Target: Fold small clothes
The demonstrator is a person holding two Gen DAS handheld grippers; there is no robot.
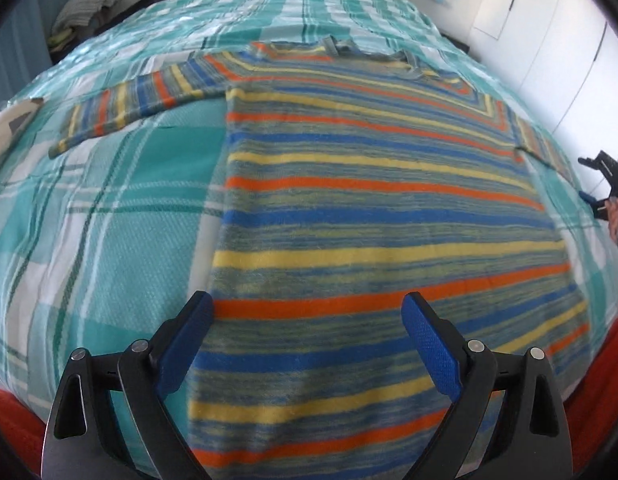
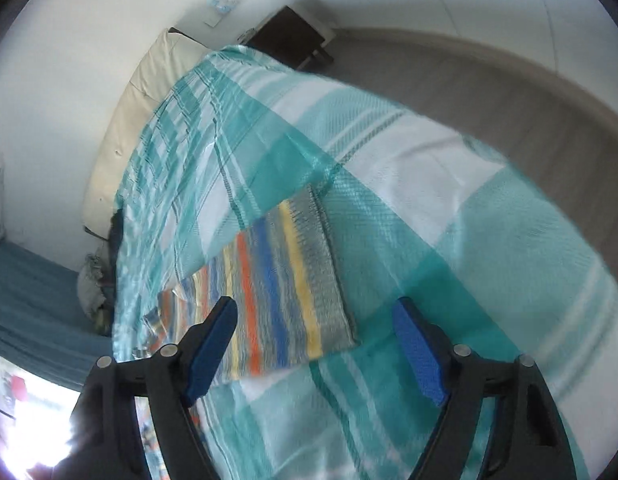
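A small striped sweater (image 1: 369, 208), blue, yellow, orange and grey, lies flat on the bed with its neck at the far end and both sleeves spread out. My left gripper (image 1: 309, 320) is open above the sweater's hem, empty. My right gripper (image 2: 315, 326) is open and empty above the end of the right sleeve (image 2: 285, 288), which lies flat on the bedspread. The right gripper also shows at the right edge of the left wrist view (image 1: 611, 188).
The bed has a teal and white checked bedspread (image 1: 121, 216). A cream pillow (image 2: 125, 120) lies at the head end by the wall. A pile of clothes (image 1: 85, 12) sits at the far left. A dark bedside table (image 2: 293, 40) and grey floor (image 2: 489, 96) lie beyond the bed.
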